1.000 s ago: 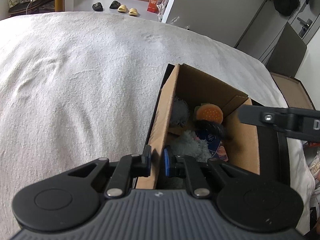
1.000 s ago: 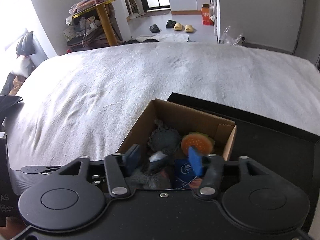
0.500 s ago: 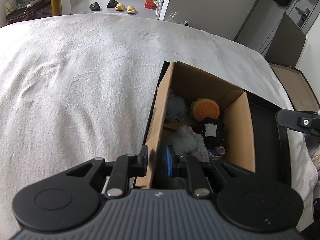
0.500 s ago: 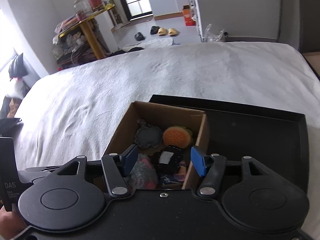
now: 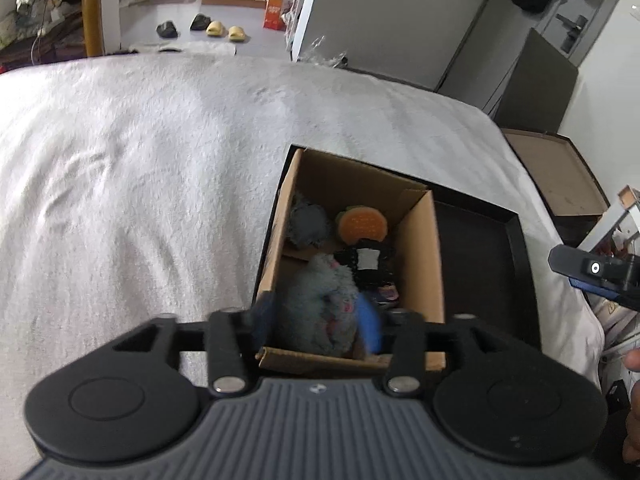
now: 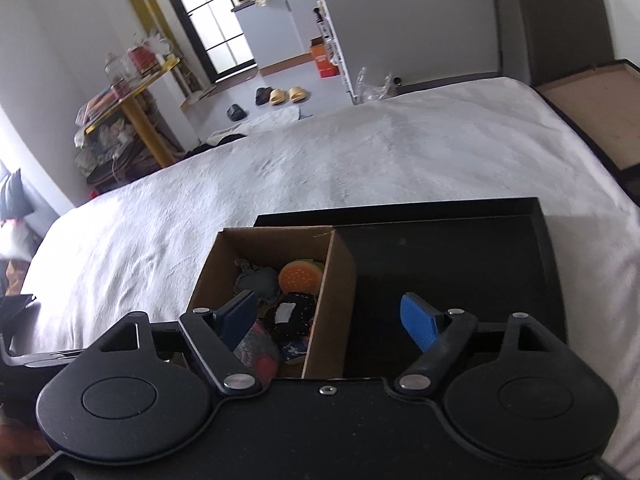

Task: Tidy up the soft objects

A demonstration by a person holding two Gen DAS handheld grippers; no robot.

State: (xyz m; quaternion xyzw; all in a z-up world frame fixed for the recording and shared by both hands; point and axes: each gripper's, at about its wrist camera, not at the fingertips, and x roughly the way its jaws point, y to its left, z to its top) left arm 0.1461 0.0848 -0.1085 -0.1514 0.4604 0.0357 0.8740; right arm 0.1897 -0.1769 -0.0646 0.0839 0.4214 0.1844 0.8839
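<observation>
Open brown cardboard box sits in the left end of a shallow black rectangular tray, both on a white textured bedspread.

Box contents, left wrist view: grey shaggy plush at 11 o'clock in the box; orange burger-shaped plush at 1 o'clock against the far wall; black knitted soft piece with a white patch at centre right; large grey-blue fluffy plush with pink flecks at 6 o'clock, filling the near end. A small blue printed item lies low at 4 o'clock, too hidden to identify.

Rest of the tray, right of the box, bare black floor.

Left gripper: jaws opening, blurred, straddling the fluffy plush over the near wall; pads not pressing it.

Right gripper: jaws opening, spread wide across the box's right wall; nothing pinched.
</observation>
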